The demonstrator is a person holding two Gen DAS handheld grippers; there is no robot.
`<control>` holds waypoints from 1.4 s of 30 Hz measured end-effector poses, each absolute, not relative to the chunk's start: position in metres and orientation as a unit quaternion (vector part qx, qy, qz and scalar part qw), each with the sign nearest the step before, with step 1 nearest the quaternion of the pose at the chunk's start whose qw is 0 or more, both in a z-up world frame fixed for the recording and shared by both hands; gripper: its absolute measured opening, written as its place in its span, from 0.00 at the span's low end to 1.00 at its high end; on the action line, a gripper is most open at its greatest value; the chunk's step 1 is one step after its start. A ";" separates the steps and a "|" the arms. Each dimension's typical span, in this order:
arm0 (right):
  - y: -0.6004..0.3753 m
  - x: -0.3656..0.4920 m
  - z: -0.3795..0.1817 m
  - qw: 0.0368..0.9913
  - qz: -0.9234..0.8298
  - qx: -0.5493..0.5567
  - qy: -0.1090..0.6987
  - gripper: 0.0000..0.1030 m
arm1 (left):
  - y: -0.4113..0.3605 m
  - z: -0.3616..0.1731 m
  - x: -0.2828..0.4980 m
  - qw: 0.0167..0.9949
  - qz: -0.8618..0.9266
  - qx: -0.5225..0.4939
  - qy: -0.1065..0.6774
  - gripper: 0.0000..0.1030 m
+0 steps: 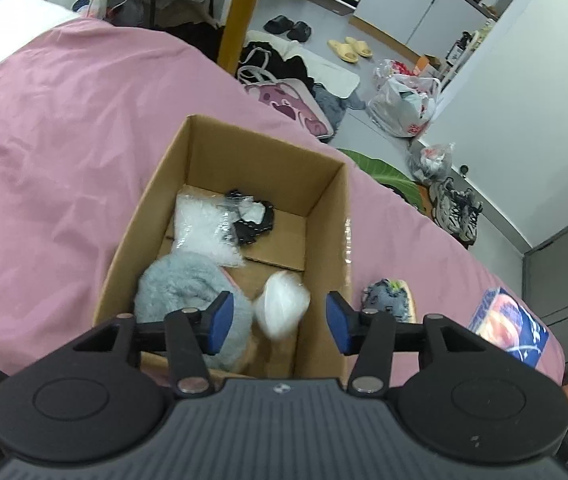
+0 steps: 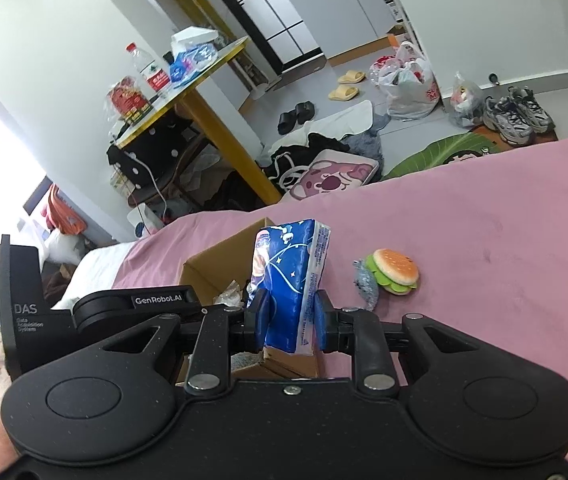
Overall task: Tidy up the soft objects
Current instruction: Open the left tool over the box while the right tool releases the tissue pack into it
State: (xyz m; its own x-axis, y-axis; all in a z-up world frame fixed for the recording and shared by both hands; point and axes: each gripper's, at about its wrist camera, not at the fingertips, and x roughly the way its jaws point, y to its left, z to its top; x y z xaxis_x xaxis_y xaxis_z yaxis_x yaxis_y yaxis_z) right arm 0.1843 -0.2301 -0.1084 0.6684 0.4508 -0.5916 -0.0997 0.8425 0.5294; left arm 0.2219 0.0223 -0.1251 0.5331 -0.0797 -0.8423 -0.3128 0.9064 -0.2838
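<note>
Right wrist view: right gripper (image 2: 289,318) has its jaws clamped on a blue tissue pack (image 2: 291,284), long axis standing upright, just above the cardboard box (image 2: 220,272) edge. Left gripper (image 1: 278,322) hangs wide open and empty over the box, fluffy grey item (image 1: 182,288) inside. Burger toy (image 2: 397,270) lies on the pink bed (image 2: 483,240); cluttered floor beyond.

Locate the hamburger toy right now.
In the right wrist view, the hamburger toy lies on the pink bedspread, right of the tissue pack held in the right gripper, beside a small blue-grey knitted item.
</note>
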 end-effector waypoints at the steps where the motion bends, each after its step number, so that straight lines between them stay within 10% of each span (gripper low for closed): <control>1: -0.226 0.187 -0.109 0.883 0.158 0.230 0.378 0.22 | 0.025 -0.125 0.221 0.852 0.073 -0.206 0.476 0.48; 31: -0.189 0.203 -0.108 0.873 0.159 0.207 0.411 0.42 | 0.068 -0.098 0.218 0.859 0.091 -0.192 0.465 0.82; 42: -0.210 0.194 -0.105 0.875 0.169 0.200 0.408 0.70 | 0.040 -0.085 0.208 0.872 0.083 -0.134 0.464 0.99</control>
